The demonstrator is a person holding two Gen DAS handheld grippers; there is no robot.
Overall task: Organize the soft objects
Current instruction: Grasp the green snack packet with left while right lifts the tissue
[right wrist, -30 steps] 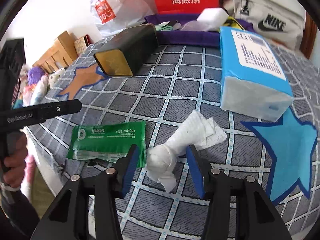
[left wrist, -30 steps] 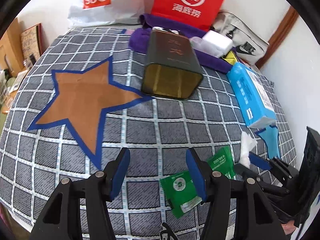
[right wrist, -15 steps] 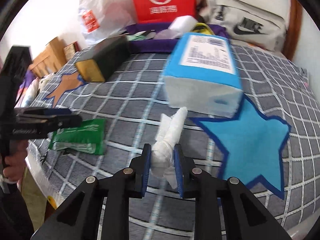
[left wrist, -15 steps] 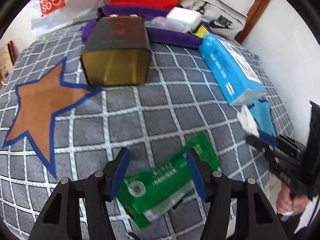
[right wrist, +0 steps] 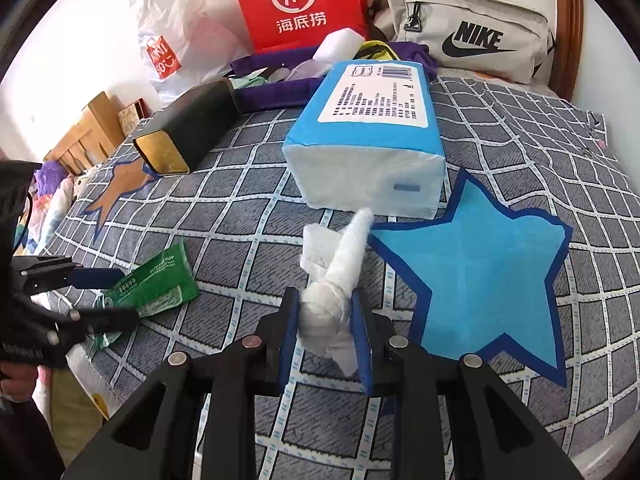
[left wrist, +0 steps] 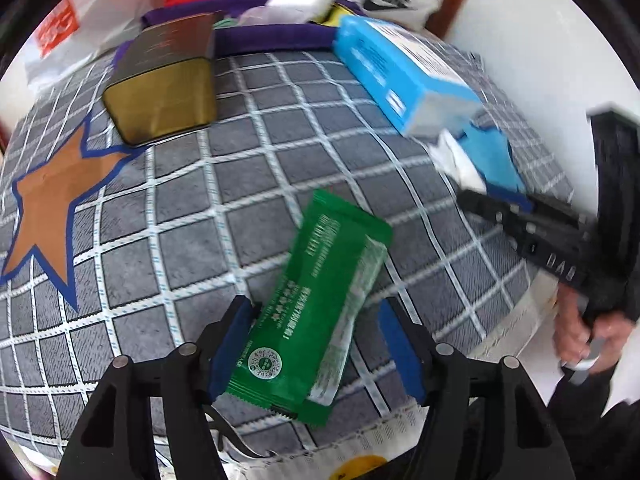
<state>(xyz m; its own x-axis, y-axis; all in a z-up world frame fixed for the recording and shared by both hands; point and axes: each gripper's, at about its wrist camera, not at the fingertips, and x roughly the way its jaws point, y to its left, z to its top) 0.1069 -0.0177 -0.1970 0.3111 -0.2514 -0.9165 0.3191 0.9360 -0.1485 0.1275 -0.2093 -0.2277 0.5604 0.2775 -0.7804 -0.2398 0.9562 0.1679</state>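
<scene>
A green foil packet (left wrist: 328, 288) lies flat on the grey checked bedspread (left wrist: 248, 184). It sits between the fingers of my left gripper (left wrist: 312, 306), whose jaws are opening; the left pad is at its edge and the right pad is clear of it. My right gripper (right wrist: 325, 298) is shut on the knot of a white twisted tissue (right wrist: 344, 256), its tail pointing up toward the blue tissue pack (right wrist: 372, 140); these jaws are easing open. The right wrist view also shows the packet (right wrist: 156, 280) and the left gripper (right wrist: 108, 296).
A blue star patch (right wrist: 480, 268) lies right of the tissue, an orange star (left wrist: 52, 200) at the left. A dark tin box (left wrist: 164, 80) lies on its side farther back. A purple cloth (right wrist: 276, 88), red bag (right wrist: 300, 4) and Nike bag (right wrist: 472, 36) line the wall. The bed edge runs just below both grippers.
My left gripper has slid right and rolled, so the green packet now lies between its wider jaws. The right gripper has closed on the white tissue and carried it toward the blue star.
</scene>
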